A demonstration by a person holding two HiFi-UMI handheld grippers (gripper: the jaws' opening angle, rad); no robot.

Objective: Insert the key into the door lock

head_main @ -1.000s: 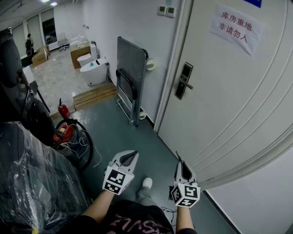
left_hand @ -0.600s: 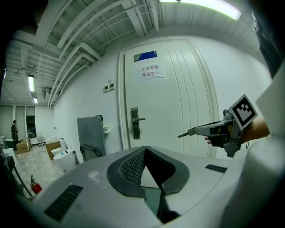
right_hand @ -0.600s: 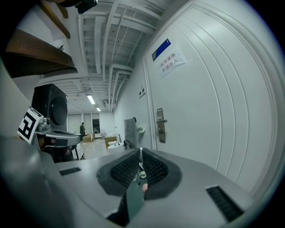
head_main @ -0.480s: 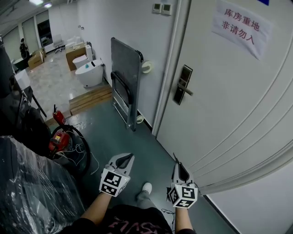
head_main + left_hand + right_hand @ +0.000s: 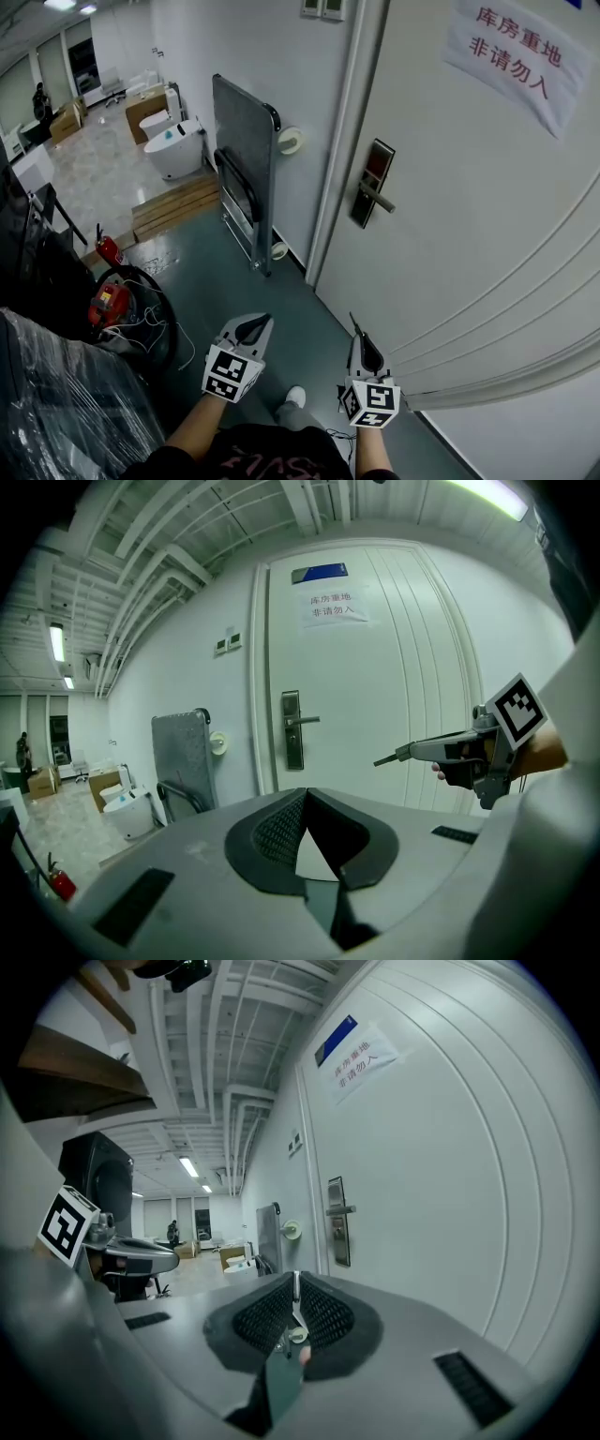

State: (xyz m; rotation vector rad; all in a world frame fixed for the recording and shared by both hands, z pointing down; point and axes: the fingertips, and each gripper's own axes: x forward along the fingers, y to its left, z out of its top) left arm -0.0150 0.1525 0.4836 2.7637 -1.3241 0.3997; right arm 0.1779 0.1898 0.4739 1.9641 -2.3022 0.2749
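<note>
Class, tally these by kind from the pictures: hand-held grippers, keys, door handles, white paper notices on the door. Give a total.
Hand-held grippers: 2 (left, right)
Key: 1
Door handle: 1
Paper notice: 1
Total: 5

smooth white painted door (image 5: 487,234), dark metal lock plate (image 5: 372,178), paper notice (image 5: 518,52), glossy plastic wrap (image 5: 56,403)

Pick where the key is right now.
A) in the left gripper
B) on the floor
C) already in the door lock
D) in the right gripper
D: the right gripper view shows the right gripper with its jaws closed on the thin metal key; the left gripper has its jaws together on nothing, and the door lock stands untouched ahead.
</note>
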